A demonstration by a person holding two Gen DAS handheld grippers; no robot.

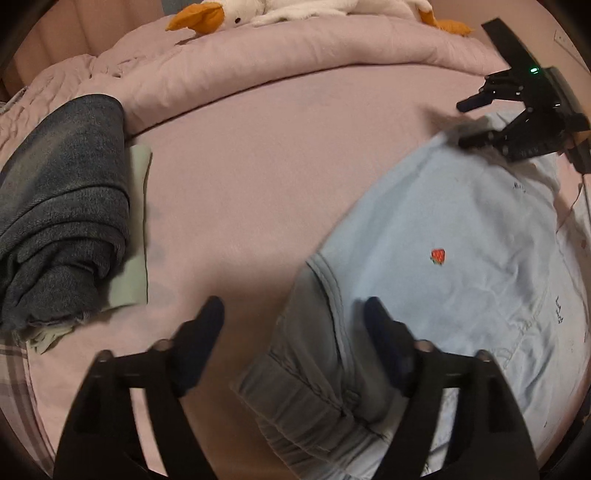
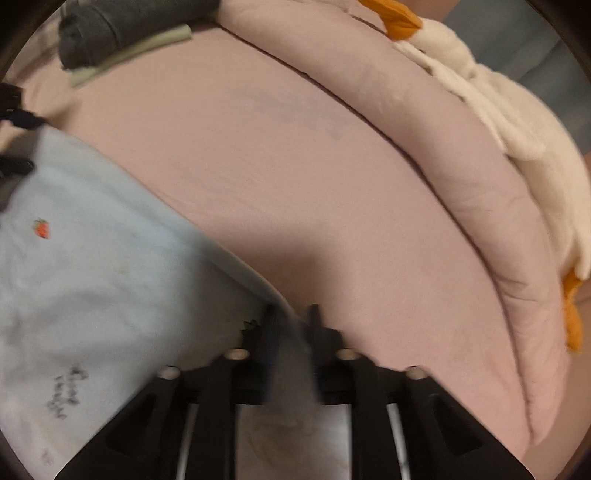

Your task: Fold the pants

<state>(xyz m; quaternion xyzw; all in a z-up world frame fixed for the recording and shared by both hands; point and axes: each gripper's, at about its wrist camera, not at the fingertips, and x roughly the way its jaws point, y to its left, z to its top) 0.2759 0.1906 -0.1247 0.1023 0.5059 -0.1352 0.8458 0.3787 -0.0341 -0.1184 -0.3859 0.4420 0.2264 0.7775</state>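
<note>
1. We take the pink bed sheet as our landmark. At its far edge runs a rolled pink duvet, and on top of that lies a white plush goose with an orange beak.
2. At the sheet's left side we see a stack of folded clothes: dark grey jeans on top of a pale green garment. They stand well apart from the work.
3. The light blue pants lie spread on the right part of the sheet. They carry a small red strawberry patch and some dark script, and the cloth is lightly creased.
4. Nearest the left camera, the waistband end is bunched into thick folds.
5. Our left gripper stands spread wide above that bunched end. One finger is over the bare sheet, the other over the blue cloth, and nothing is pinched.
6. Our right gripper pinches the far edge of the pants between narrow-set fingers, where the cloth meets the sheet. This view is blurred.
7. Between the pants and the duvet the sheet is bare, and so is the stretch between the pants and the folded stack.
8. A plaid cloth shows at the sheet's near left edge.
</note>
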